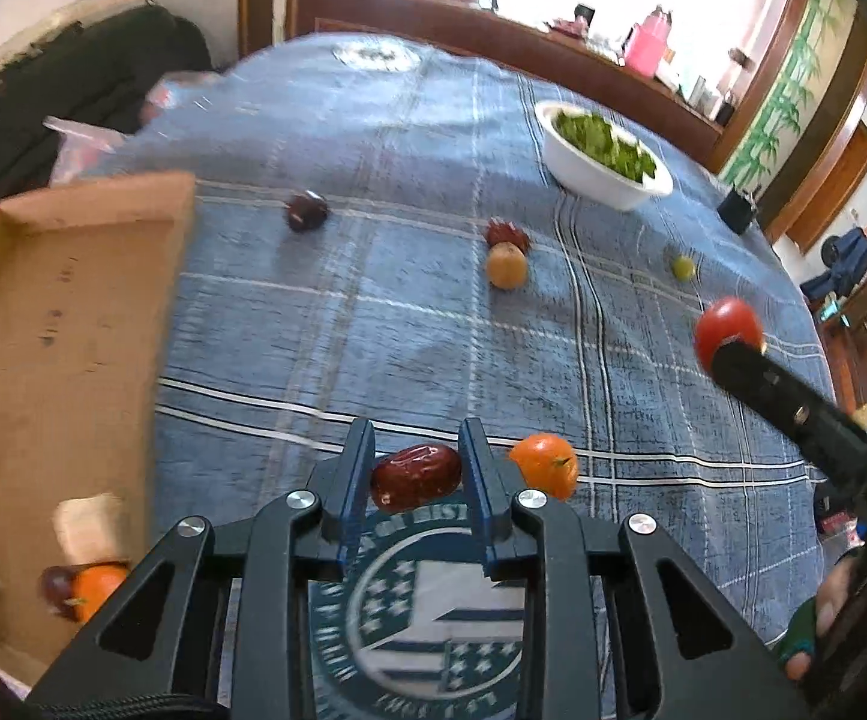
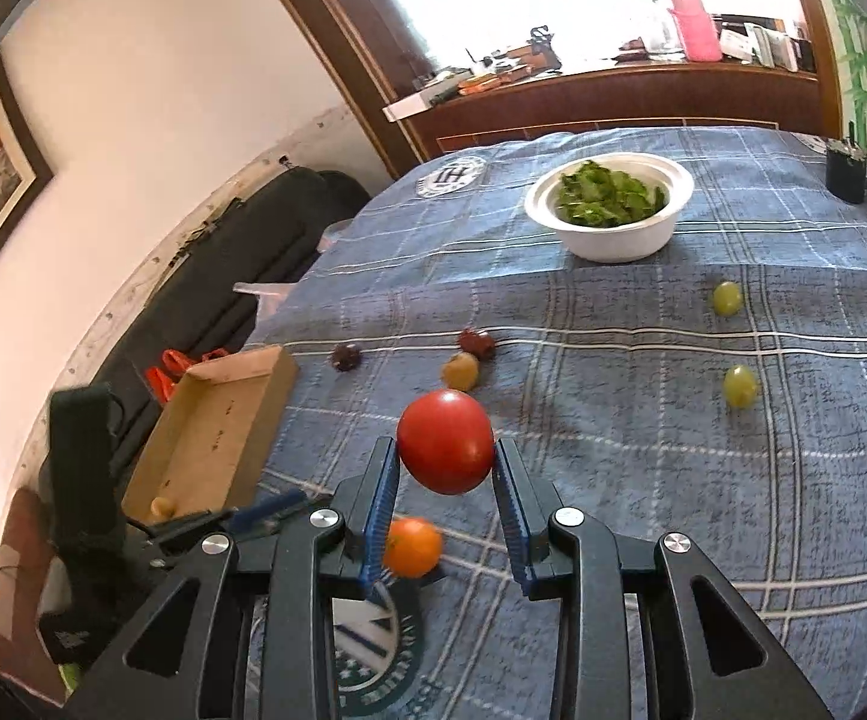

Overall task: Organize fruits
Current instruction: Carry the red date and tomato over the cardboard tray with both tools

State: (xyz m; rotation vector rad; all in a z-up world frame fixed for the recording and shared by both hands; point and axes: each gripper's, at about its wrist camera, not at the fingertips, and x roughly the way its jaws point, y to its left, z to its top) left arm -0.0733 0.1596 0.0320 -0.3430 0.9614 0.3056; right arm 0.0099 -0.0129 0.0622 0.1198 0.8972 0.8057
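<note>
The left hand-held gripper (image 1: 416, 468) is clamped on a red date (image 1: 416, 476) at the lower centre of its view, just above the blue checked cloth (image 1: 373, 330) of the worktop. The right hand-held gripper (image 2: 446, 468) pinches a tomato (image 2: 445, 441), lifted clear of the cloth. The cardboard box (image 1: 61, 324) sits at the left edge with fruit already inside. The tomato is smooth and round, so it could squirt out of the narrow pads. The date's swing could nudge the mandarin (image 1: 544, 465) just to its right.
</note>
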